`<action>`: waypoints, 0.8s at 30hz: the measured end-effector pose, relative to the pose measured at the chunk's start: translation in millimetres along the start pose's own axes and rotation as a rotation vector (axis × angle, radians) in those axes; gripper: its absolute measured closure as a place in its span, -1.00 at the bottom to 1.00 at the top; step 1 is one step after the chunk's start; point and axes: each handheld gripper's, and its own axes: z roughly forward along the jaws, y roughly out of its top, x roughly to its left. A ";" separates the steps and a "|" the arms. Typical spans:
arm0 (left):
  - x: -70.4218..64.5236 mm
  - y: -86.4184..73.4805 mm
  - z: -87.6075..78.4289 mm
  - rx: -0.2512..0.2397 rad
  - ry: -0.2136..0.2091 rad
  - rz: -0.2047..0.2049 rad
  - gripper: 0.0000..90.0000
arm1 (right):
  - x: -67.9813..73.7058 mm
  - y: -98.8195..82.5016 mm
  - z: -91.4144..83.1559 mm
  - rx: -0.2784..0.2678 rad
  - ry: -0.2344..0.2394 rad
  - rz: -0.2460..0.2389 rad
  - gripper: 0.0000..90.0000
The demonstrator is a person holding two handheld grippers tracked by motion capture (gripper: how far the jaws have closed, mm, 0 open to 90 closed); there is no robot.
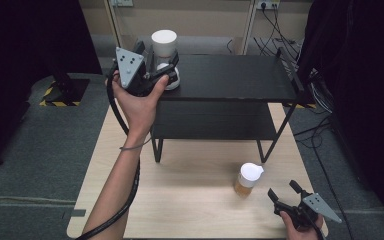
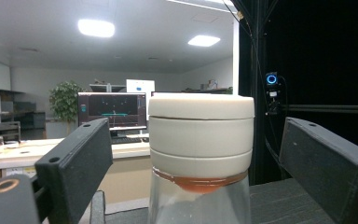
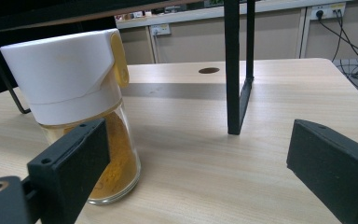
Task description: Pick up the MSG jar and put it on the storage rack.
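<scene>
- Left gripper up at the top shelf of the black rack, at the shelf's left end, near its front-left corner.
- Jaws released: spread wide on either side of the white-capped jar, with a clear gap on both sides in the left gripper view, pads not pressing.
- Same jar between the jaws in the left gripper view: upright, thick white ribbed cap, clear glass below, orange-brown contents showing just under the cap.
- Jar base on the shelf's left end, close to the front edge; a second white piece just beside it at the jaw tips, too small to identify.
- Left hand wrapped around the gripper body, grey three-cornered plate on top, cable trailing down along the forearm.
- Right gripper low over the table near its front-right corner, held in the right hand.
- Right jaws also released, nothing between them.
- Spice jar with white flip cap and yellow powder upright on the table, just beside the right gripper, in front of the rack's right leg.
- In the right gripper view, spice jar next to one jaw, outside the gap; contact with that jaw not clear.
- Rack leg on the table farther back.
</scene>
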 end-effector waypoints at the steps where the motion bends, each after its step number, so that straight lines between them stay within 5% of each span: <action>1: -0.2 -0.4 -1.5 -0.001 -0.001 0.003 -0.81 | 0.0 0.1 0.0 0.000 0.000 0.000 -0.86; 24: -3.0 -30.0 -38.8 -0.011 -0.059 0.059 -0.80 | 0.6 0.0 0.2 0.000 -0.002 0.001 -0.86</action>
